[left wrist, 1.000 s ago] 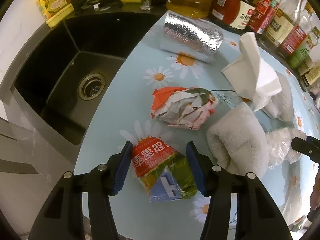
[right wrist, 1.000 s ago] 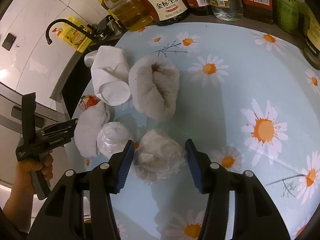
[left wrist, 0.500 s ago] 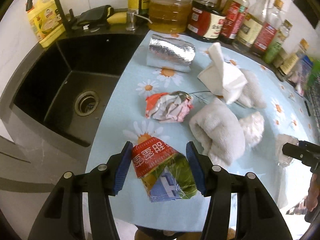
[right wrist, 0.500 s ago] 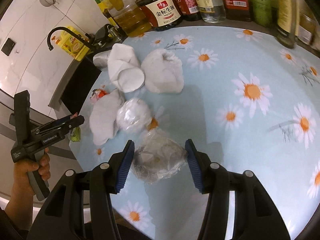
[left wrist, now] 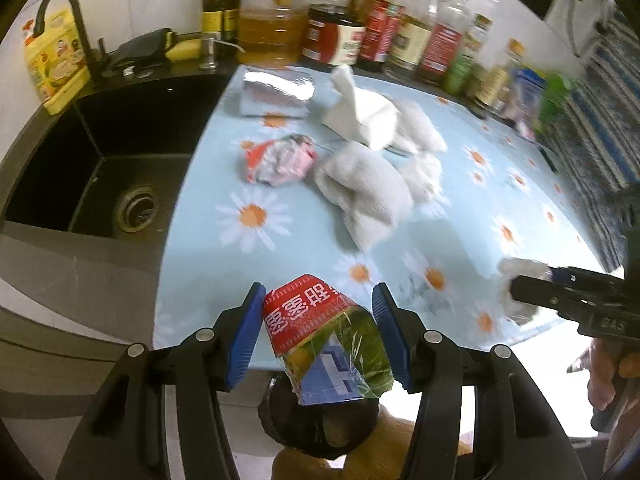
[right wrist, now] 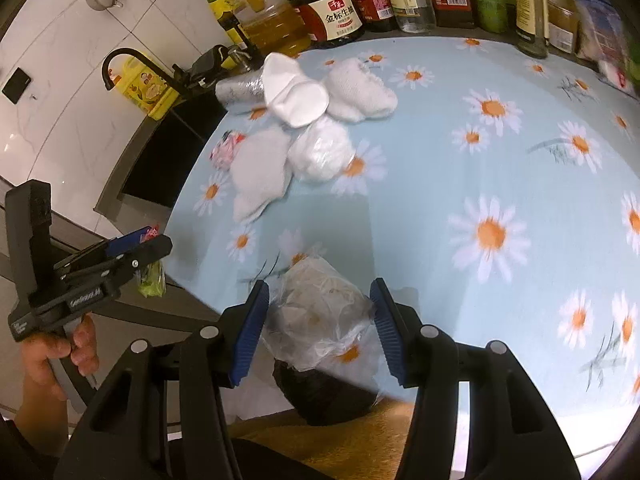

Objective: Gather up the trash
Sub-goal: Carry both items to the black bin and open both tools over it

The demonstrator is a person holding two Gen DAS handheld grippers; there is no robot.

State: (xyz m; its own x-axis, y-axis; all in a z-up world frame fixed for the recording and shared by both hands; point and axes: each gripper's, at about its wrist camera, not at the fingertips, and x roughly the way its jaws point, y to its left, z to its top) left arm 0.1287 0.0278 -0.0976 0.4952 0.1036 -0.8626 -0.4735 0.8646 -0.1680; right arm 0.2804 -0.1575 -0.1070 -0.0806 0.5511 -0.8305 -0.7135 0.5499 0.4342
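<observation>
The left gripper (left wrist: 318,334) clamped a red-and-green snack wrapper (left wrist: 326,340); the right gripper (right wrist: 318,330) clamped a clear plastic wad (right wrist: 320,316). Ahead of both lay white towels (left wrist: 366,196), a crumpled wrapper (left wrist: 278,158) and a foil roll (left wrist: 276,90).

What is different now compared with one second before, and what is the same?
Both tongs pulled back from the table toward its near edge, carrying their loads. The left tongs keep the red-green wrapper clamped; the right tongs keep the clear plastic bag. The towels, foil roll and crumpled wrapper stayed in place.
</observation>
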